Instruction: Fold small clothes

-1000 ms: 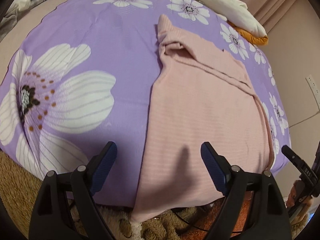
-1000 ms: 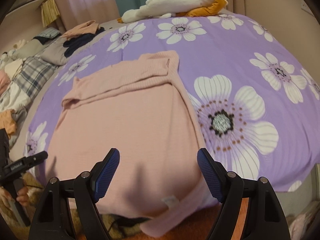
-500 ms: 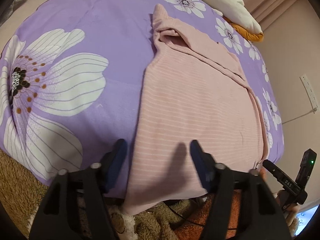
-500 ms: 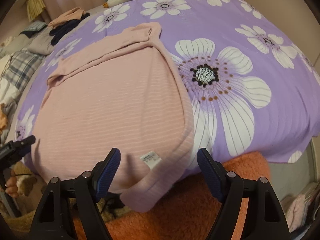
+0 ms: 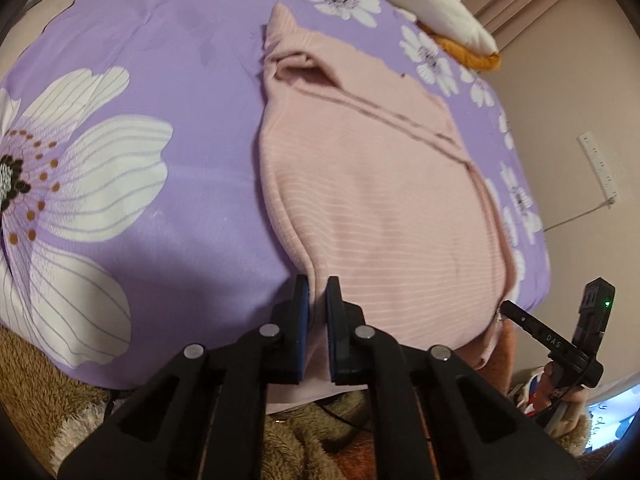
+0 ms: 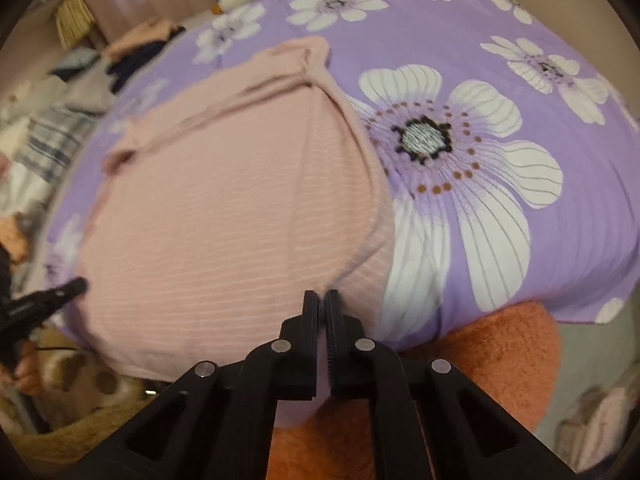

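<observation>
Now both grippers pinch the near hem of the pink top (image 5: 384, 200), ready for the lengthwise fold.

L gripper (image 5: 317, 286): fingers closed on the hem's left corner, fabric bunched up between the pads. R gripper (image 6: 321, 298): fingers closed on the hem near the right corner, w/ cloth hanging below them over the bed edge. Top lies flat on the purple floral bedsheet (image 5: 120, 80), sleeves already tucked across its far end, neck pointing away; hem sits right at the near edge. Step in hand, as I read it: grasp done, lift not yet begun. Next move prob. calls for raising both corners together, level, & carrying them toward the collar w/o dragging the lower layer or letting the sleeves slip out. R view is a bit blurred.
</observation>
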### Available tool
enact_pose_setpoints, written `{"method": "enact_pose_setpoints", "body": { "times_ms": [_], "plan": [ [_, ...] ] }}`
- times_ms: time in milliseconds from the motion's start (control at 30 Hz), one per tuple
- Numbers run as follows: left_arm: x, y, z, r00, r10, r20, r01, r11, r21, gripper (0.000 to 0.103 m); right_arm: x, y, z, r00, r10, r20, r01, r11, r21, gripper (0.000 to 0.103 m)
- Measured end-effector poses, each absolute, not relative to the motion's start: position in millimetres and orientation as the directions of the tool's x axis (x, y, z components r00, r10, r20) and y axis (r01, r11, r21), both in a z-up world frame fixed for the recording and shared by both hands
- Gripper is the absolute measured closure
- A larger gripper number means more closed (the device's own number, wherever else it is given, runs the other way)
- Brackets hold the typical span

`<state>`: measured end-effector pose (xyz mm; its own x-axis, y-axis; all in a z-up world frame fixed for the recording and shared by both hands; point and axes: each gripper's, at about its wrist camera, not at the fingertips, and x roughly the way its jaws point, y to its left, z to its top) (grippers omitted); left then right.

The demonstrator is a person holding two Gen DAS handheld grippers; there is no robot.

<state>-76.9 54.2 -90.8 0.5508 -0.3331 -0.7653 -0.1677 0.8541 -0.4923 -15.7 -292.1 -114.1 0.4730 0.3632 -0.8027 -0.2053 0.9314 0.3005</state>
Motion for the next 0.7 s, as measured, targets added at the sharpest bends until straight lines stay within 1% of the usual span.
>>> {"method": "enact_pose_setpoints", "body": {
  "times_ms": [133, 267, 367, 500, 567, 633, 700],
  "plan": [
    [-72.7, 57.3, -72.6, 0.586, -0.375, -0.719, -0.134, 0.829, -0.542, 0.097, -12.8, -301.9, -92.8, 0.494, 0.462, -0.736, -0.230, 0.887, 0.401, 0.098],
    [-60.3, 64.4, -46.0, 0.646, -0.372, -0.667, -0.102, 0.823, -0.558, 0.097, 0.5, -305.7, -70.1, 0.520, 0.537, -0.664, -0.273, 0.841, 0.467, 0.098],
    [-43.0, 68.0, -29.2, 0.675, -0.347, -0.651, -0.073, 0.847, -0.527, 0.097, 19.5, -306.5, -60.2, 0.541, 0.559, -0.628, -0.276, 0.824, 0.495, 0.098],
    [-11.9, 73.5, -26.3, 0.664, -0.329, -0.672, -0.069, 0.868, -0.493, 0.096, 53.3, -303.3, -56.3, 0.553, 0.564, -0.613, -0.258, 0.816, 0.518, 0.098],
    [10.3, 75.6, -32.7, 0.643, -0.296, -0.706, -0.091, 0.886, -0.455, 0.096, 71.0, -300.3, -60.2, 0.546, 0.564, -0.619, -0.238, 0.813, 0.531, 0.098],
    [28.5, 79.4, -42.5, 0.618, -0.286, -0.732, -0.108, 0.892, -0.439, 0.096, 91.6, -295.8, -68.8, 0.517, 0.571, -0.638, -0.207, 0.806, 0.554, 0.098],
    [46.8, 82.6, -55.1, 0.590, -0.278, -0.758, -0.125, 0.896, -0.426, 0.096, 111.6, -288.2, -80.0, 0.500, 0.545, -0.673, -0.172, 0.824, 0.540, 0.098]
  ]
}}
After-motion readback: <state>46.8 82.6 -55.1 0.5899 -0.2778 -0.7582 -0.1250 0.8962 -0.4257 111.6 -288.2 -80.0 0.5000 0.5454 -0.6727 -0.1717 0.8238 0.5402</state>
